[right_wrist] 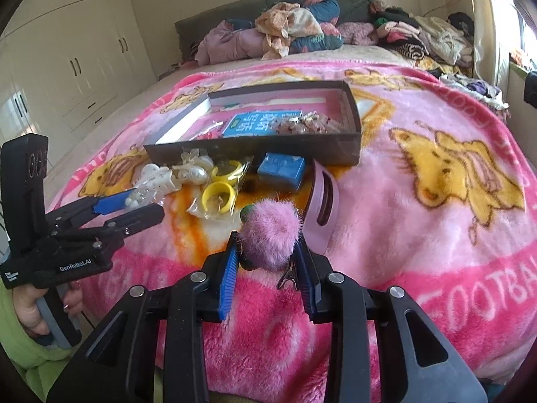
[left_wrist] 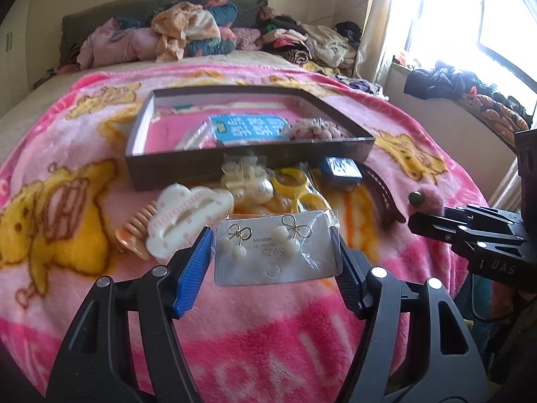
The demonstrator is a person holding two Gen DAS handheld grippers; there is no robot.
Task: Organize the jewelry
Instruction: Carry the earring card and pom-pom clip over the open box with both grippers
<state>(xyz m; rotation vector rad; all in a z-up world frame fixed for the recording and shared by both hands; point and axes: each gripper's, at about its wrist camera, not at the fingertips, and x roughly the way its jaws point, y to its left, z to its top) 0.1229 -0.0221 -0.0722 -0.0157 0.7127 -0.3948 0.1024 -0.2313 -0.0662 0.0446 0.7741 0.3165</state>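
Wardrobe in right view only

"S925" printed on earring card in clear bag, upside down in left wrist view; a line of tiny print beside it, too small to read. "DAS" on body of right gripper, seen at right edge of left wrist view. "GenRobot.AI" in white on body of left gripper in right wrist view; small white label next to it, approx. "Data Acquisition System", barely legible. "FOOTBA…" in white letters on pink blanket, cut off at frame edge; more big white letters on blanket in left wrist view, blurred. Blue packet in box: large white characters, upside down, not readable.
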